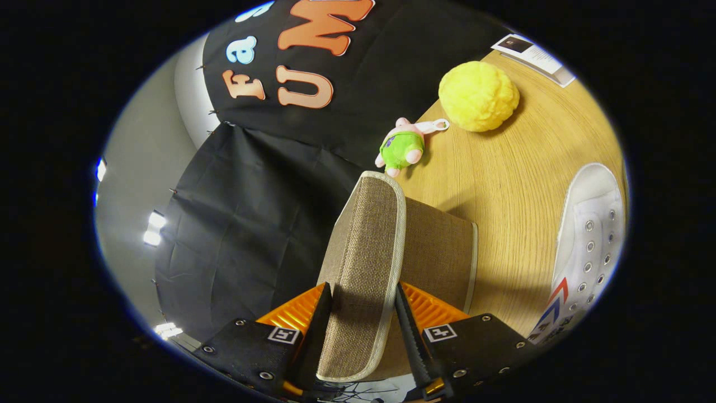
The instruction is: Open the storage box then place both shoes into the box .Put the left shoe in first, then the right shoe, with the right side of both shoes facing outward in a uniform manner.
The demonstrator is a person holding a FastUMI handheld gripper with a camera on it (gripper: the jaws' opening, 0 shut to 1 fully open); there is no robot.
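Between the claw [362, 330] fingers, storage box lid [366, 263] gripped, raised edge-on, box contents apparently hidden.

You get a bright, warm picture over the wooden table [503, 168], while the black cloth wall [246, 224] stays dim. 3 small ceiling lights [154, 229] blow out to pure white glare. The yellow ball [478, 96] and the box lid [366, 268] throw soft shadows onto the table. Fisheye distortion bends everything near the rim, and the white shoe [590, 246] smears slightly there. The gripper [363, 324], fingers clamped on the lid, stays sharp.
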